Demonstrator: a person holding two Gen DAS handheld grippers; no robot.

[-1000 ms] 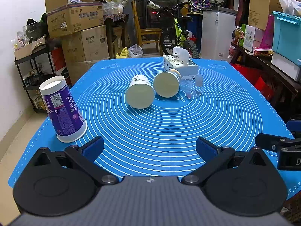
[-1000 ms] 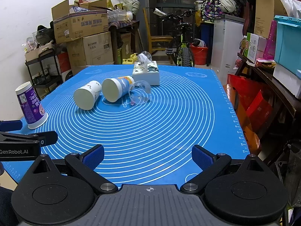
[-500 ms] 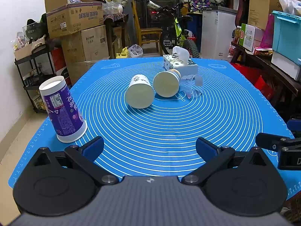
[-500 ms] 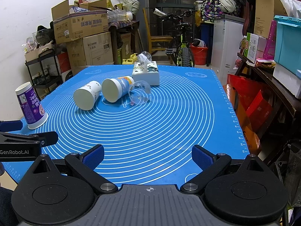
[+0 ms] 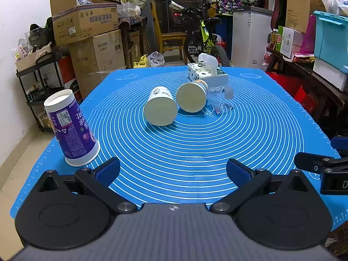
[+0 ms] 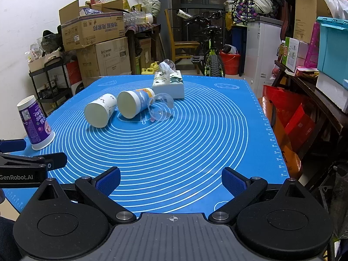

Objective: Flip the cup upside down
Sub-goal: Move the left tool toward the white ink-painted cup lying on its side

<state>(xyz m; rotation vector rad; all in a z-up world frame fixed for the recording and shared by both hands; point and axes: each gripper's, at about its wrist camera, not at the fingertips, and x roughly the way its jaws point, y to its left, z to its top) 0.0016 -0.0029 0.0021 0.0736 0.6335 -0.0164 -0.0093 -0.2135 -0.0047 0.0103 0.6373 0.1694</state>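
A purple paper cup point(image 5: 71, 128) stands upside down at the near left of the blue mat point(image 5: 195, 148); it also shows in the right wrist view point(image 6: 34, 122). Two pale paper cups lie on their sides mid-mat, one white point(image 5: 161, 107) point(image 6: 101, 112), one with a blue print point(image 5: 192, 96) point(image 6: 133, 103). A clear plastic cup point(image 5: 220, 100) point(image 6: 161, 107) lies on its side beside them. My left gripper point(image 5: 173, 170) is open and empty above the near edge. My right gripper point(image 6: 170, 179) is open and empty to its right.
A tissue box point(image 5: 206, 74) point(image 6: 169, 83) sits behind the cups. Cardboard boxes point(image 5: 87, 21) and a black shelf point(image 5: 32, 80) stand left of the table. A bicycle point(image 5: 204, 41) and a chair stand behind. Shelves with boxes and red bags point(image 6: 298, 117) line the right.
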